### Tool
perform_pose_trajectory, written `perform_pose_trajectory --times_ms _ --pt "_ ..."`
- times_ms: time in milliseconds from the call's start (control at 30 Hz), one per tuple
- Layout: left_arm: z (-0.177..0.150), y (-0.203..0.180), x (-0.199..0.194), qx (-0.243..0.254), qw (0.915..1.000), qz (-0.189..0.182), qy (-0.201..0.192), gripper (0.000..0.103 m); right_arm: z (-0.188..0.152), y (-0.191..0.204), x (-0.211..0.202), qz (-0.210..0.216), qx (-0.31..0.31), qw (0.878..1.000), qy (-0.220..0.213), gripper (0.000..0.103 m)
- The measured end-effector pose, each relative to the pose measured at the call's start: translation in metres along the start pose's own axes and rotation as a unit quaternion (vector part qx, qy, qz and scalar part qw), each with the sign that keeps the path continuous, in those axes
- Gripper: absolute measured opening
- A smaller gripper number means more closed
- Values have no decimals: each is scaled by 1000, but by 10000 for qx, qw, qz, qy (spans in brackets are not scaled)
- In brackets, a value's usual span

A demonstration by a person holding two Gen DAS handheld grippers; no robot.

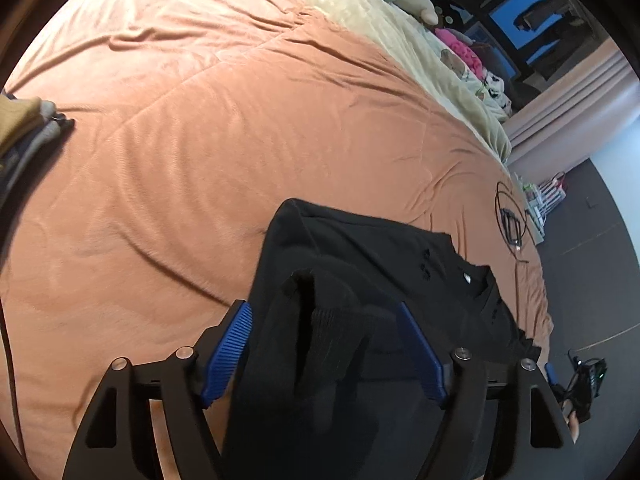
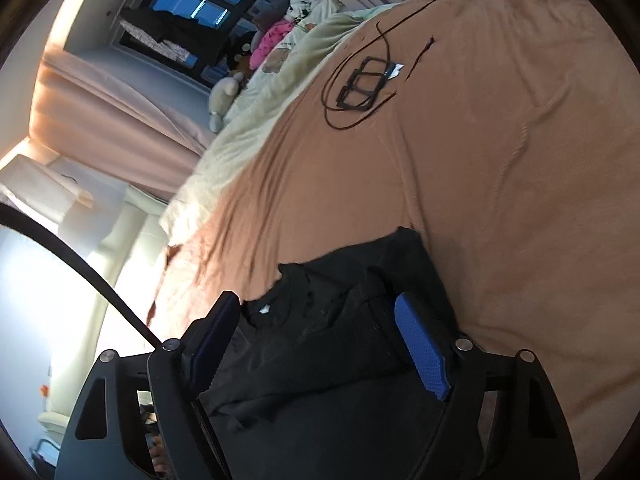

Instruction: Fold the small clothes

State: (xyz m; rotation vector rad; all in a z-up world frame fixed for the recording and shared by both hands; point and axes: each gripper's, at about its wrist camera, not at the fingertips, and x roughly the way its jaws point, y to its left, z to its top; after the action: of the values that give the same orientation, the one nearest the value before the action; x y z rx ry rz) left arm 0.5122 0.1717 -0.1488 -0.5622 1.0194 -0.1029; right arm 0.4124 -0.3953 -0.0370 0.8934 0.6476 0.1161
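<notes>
A black garment lies on the orange bedspread, with its neckline and a white label toward the right. My left gripper stands open, its blue pads wide apart, with a bunched sleeve and cuff of the garment between them. In the right wrist view the same black garment fills the gap of my right gripper, which also stands open, blue pads apart on either side of the cloth. The garment's lower part is hidden under both grippers.
A stack of folded clothes sits at the bed's left edge. A black frame with a looped cable lies on the bedspread further off. A pale green blanket and soft toys lie along the far side. Dark floor lies beyond the bed edge.
</notes>
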Motion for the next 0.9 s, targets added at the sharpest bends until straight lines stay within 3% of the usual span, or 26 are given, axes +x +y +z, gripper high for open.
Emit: perform_pose_trajectory --times_ms 200,500,700,800,900 --pt "-18 -3 -18 338 9992 166 116 77 -35 40 -35 -833 -739 9938 13 79" --pt "-42 -9 -30 1081 9920 568 316 77 -82 103 -69 -1392 -1874 9724 27 79" --pt "-60 -24 -20 1923 9744 1037 523 77 -100 124 -54 -2156 -2467 9438 430 79" --pt "-66 -32 -11 2344 9609 1346 611 77 -108 130 -51 -2259 -2564 9377 629 79" --pt "-69 -32 -2 2463 9558 1450 690 77 -114 139 -44 -2499 -2763 9248 773 79"
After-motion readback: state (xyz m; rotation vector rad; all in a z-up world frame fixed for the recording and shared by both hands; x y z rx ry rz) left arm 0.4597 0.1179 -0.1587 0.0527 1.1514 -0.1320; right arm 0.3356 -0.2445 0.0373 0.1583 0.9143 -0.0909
